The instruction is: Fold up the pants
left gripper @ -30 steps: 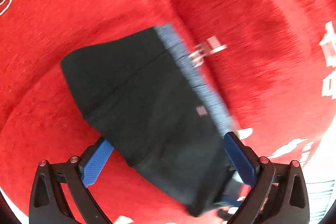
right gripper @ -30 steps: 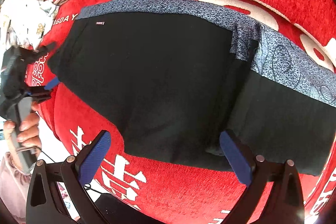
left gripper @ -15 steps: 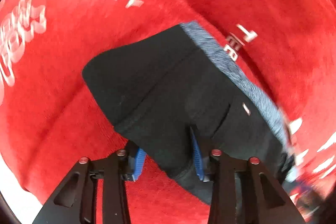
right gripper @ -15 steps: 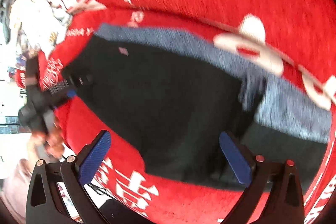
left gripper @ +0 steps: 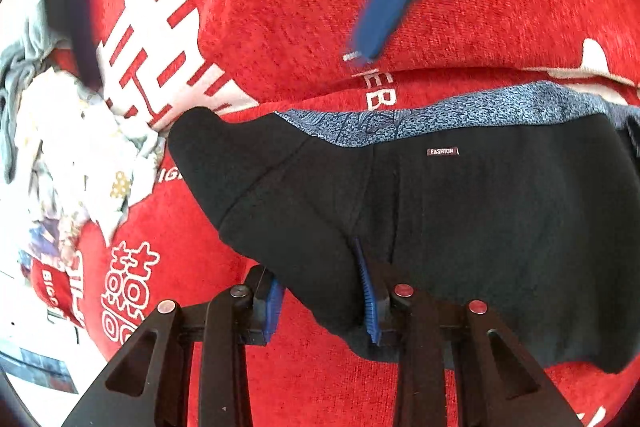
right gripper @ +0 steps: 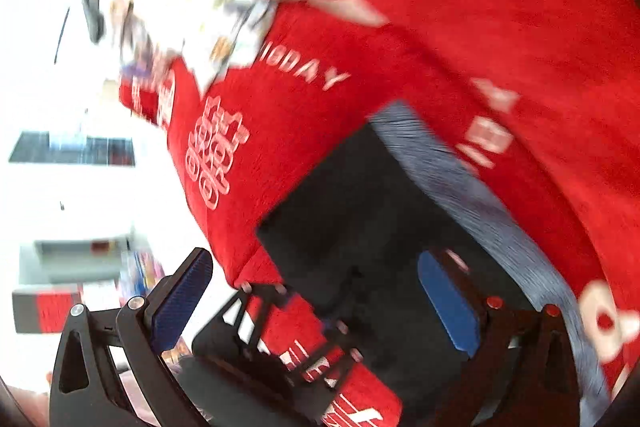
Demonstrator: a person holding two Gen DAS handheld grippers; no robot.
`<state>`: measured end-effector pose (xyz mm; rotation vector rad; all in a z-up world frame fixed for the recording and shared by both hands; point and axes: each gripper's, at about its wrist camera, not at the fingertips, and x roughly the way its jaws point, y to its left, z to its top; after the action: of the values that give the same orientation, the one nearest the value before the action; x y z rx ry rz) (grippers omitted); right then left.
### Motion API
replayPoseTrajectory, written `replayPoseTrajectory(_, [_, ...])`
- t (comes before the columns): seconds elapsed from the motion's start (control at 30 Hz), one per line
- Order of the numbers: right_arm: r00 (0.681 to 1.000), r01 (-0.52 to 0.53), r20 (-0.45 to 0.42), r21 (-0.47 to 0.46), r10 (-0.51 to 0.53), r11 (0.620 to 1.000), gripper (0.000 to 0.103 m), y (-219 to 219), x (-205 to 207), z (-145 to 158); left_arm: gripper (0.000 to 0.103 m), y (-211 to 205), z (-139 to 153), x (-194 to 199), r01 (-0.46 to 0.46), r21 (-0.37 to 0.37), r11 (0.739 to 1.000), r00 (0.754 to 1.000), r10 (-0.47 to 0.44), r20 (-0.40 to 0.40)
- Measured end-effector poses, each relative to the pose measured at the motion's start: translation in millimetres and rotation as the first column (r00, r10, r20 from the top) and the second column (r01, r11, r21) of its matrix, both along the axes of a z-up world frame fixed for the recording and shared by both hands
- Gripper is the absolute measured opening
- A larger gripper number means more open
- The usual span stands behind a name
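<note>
Black pants (left gripper: pixel 460 219) with a grey-blue patterned waistband (left gripper: pixel 440 113) and a small "FASHION" label lie on a red sofa. My left gripper (left gripper: pixel 322 291) is shut on the pants' near black edge, the cloth bunched between its blue pads. My right gripper (right gripper: pixel 316 303) is open and empty, hovering over the left end of the pants (right gripper: pixel 360 211). The right gripper also shows blurred at the top of the left wrist view (left gripper: pixel 384 15). The left gripper's black frame (right gripper: pixel 280 339) shows low in the right wrist view.
The red sofa cover (left gripper: pixel 300 7) with white lettering spans both views. A pile of white and grey clothes (left gripper: pixel 68 147) lies at the sofa's left end. The sofa's front edge drops to a bright floor (right gripper: pixel 60 187).
My left gripper stays clamped on the pants' edge and has swung toward the waistband. My right gripper has moved quickly leftward over the pants, still open.
</note>
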<state>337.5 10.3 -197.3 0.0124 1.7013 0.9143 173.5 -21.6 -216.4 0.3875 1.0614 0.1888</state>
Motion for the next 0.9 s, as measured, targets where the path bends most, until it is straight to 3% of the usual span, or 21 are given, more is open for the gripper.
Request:
replayPoseTrajectory(0.13, [0.991,-0.128,-0.050,-0.080,0.124,0.989,0.098,42,-11,-31,0.034,-2,5,1,0.018,0.018,1.000,1.000,-0.018,0.013])
replayPoseTrajectory(0.17, [0.990,-0.134,-0.068,-0.099,0.128,0.986,0.083,45,-12,-37,0.034,-2,5,1,0.016,0.016,1.000,1.000,-0.017,0.014])
replayPoseTrajectory(0.2, [0.989,-0.129,-0.084,-0.120,0.119,0.984,0.042,45,-12,-45,0.034,-1,6,1,0.011,0.005,1.000,1.000,-0.011,0.006])
replayPoseTrajectory(0.23, [0.991,-0.102,-0.100,-0.132,0.089,0.986,0.026,40,-11,-51,0.034,-1,6,1,0.011,-0.007,1.000,1.000,-0.011,-0.004])
replayPoseTrajectory(0.27, [0.993,-0.072,-0.099,-0.125,0.059,0.990,0.022,34,-9,-51,0.034,-3,9,-1,0.019,-0.009,1.000,1.000,-0.019,0.004])
replayPoseTrajectory(0.5, [0.996,0.071,-0.062,0.098,-0.065,0.993,0.021,-36,-14,3,0.034,-36,67,-17,0.083,-0.057,0.995,0.992,-0.077,0.101])
replayPoseTrajectory(0.7, [0.975,0.222,-0.042,0.254,-0.219,0.941,0.021,-115,-30,54,0.034,-78,115,-24,0.163,-0.097,0.982,0.976,-0.146,0.159])
replayPoseTrajectory(0.9, [0.933,0.339,-0.001,0.342,-0.360,0.876,0.021,-213,-57,94,0.034,-148,145,-35,0.307,-0.112,0.945,0.939,-0.281,0.198])
